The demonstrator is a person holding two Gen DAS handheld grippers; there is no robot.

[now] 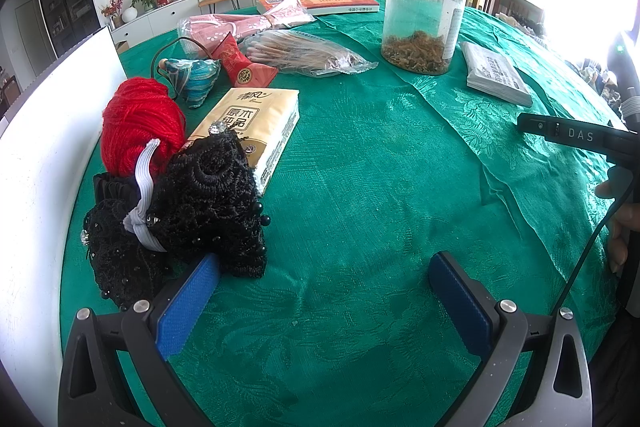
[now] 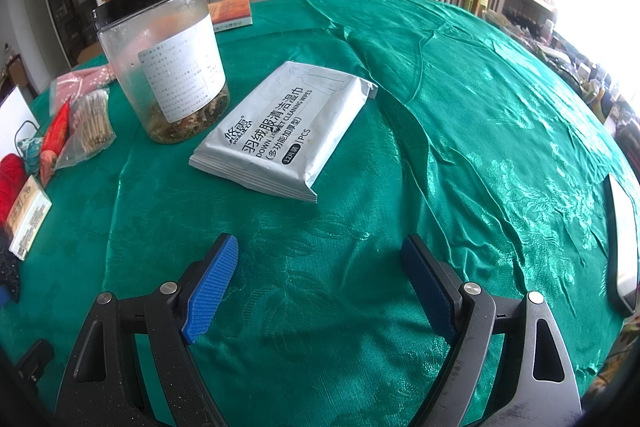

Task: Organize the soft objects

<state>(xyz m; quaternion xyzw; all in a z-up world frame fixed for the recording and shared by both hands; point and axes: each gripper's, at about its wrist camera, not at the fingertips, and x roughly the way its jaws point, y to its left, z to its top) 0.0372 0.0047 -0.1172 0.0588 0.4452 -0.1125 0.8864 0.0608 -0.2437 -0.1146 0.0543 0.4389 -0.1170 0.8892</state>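
The left gripper [image 1: 324, 291] hovers low over the green tabletop [image 1: 360, 187] with its jaws spread wide and nothing between them. Its left blue ribbed pad sits just beside the near edge of a black lace bundle [image 1: 200, 199], a crocheted, beaded heap tied with a pale elastic band; whether pad and lace touch cannot be told. Behind the bundle lies a fuzzy red yarn ball [image 1: 136, 123], and against it a flat yellow tissue pack [image 1: 256, 123].

The right gripper [image 2: 318, 275] also has its jaws released, over bare, glossy, patterned cloth. A soft white wipes packet [image 2: 280, 131], rectangular and slightly crumpled, lies ahead of them, apart. Just beside it to the left stands a clear plastic jar [image 2: 168, 67] with a black lid.
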